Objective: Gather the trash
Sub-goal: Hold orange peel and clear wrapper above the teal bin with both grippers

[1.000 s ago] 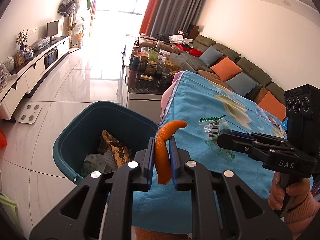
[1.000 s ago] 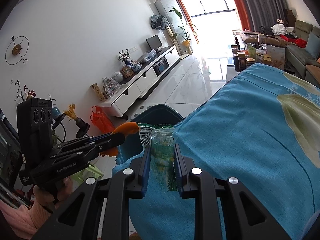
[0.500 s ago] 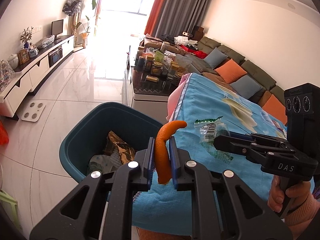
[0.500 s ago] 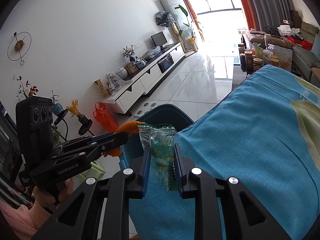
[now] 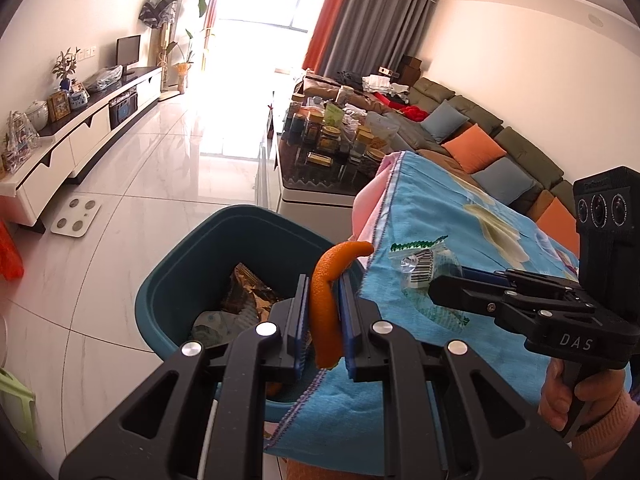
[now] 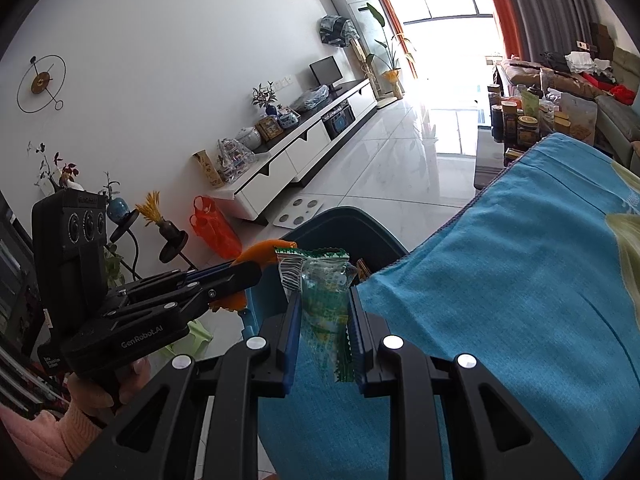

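Observation:
My left gripper (image 5: 323,292) is shut on a curled strip of orange peel (image 5: 326,300), held over the near edge of a teal trash bin (image 5: 168,280) on the floor. The bin holds a crumpled brown wrapper (image 5: 250,296) and other trash. My right gripper (image 6: 324,308) is shut on a clear plastic wrapper with green print (image 6: 324,304), above the edge of the blue cloth-covered table (image 6: 520,320), with the bin (image 6: 348,224) just beyond. The left wrist view shows the right gripper (image 5: 440,292) with its wrapper (image 5: 420,264) to the right. In the right wrist view, the left gripper (image 6: 240,276) and peel (image 6: 260,254) sit at left.
A low coffee table (image 5: 316,184) crowded with jars stands beyond the bin. A long sofa (image 5: 480,136) with cushions runs along the right wall. A white TV cabinet (image 5: 80,132) lines the left wall, with a white scale (image 5: 76,218) and an orange bag (image 6: 212,232) on the glossy floor.
Both grippers have drifted a little toward the bin, which now looks slightly nearer and more centred. Both grips are unchanged.

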{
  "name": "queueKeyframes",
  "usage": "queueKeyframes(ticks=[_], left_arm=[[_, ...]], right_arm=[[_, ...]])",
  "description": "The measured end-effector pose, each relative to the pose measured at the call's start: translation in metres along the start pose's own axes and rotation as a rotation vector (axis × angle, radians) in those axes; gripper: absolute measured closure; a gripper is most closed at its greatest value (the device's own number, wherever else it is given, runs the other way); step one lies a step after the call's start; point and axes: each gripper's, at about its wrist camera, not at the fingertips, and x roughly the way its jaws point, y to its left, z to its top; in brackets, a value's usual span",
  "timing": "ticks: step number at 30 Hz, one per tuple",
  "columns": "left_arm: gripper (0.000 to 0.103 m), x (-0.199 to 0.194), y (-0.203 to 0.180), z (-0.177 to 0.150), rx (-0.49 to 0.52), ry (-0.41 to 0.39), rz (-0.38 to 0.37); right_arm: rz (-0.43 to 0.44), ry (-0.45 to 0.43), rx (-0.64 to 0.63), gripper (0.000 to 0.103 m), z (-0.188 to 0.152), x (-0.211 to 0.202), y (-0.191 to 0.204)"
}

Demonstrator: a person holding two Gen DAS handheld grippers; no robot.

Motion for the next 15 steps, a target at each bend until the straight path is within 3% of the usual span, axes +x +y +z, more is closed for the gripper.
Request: queueKeyframes(ticks=[15], left_arm=[[0.088,0.009,0.008,-0.001,-0.026,0.005,0.016]], right_arm=[[0.000,0.026,-0.016,0.082,0.010,0.019,0.006]])
